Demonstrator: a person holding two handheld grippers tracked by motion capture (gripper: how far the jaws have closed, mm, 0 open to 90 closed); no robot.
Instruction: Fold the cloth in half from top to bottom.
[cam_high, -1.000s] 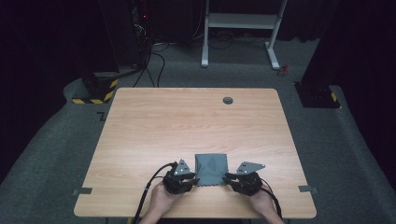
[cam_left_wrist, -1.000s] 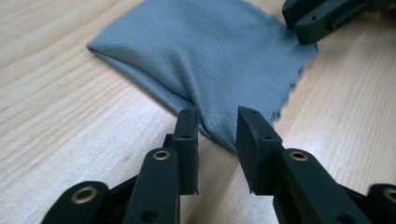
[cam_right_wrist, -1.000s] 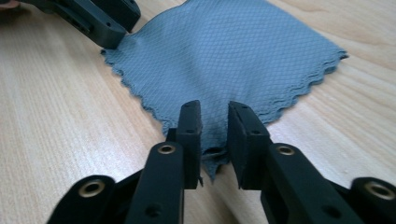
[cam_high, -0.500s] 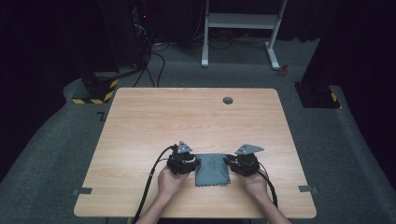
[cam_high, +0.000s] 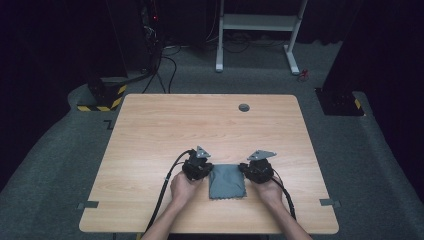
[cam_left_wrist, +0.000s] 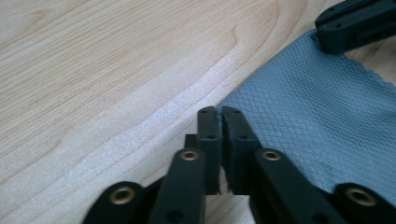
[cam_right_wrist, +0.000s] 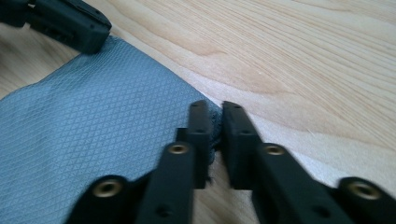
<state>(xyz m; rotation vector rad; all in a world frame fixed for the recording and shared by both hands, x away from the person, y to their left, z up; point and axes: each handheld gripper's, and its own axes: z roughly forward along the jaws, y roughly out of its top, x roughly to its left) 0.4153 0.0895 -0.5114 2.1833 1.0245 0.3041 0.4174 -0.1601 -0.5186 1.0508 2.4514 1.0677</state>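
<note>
High view: cloth (cam_high: 227, 181) corners hidden btwn both tools' clamped jaws.

Each hand carries a black, blocky gripper. The left gripper (cam_high: 197, 167) and the right gripper (cam_high: 257, 169) each wear a grey three-cornered plate on top, with small dark holes near its corners. A black cable trails from the back of each, looping toward the near edge of the counter (cam_high: 150, 125). Seen close, the jaws are matt black bars, flat-faced and squared at the tips, hinged on black links fastened with brass-coloured rivets and small dark screws. The person's forearms are bare, with no sleeves.
</note>
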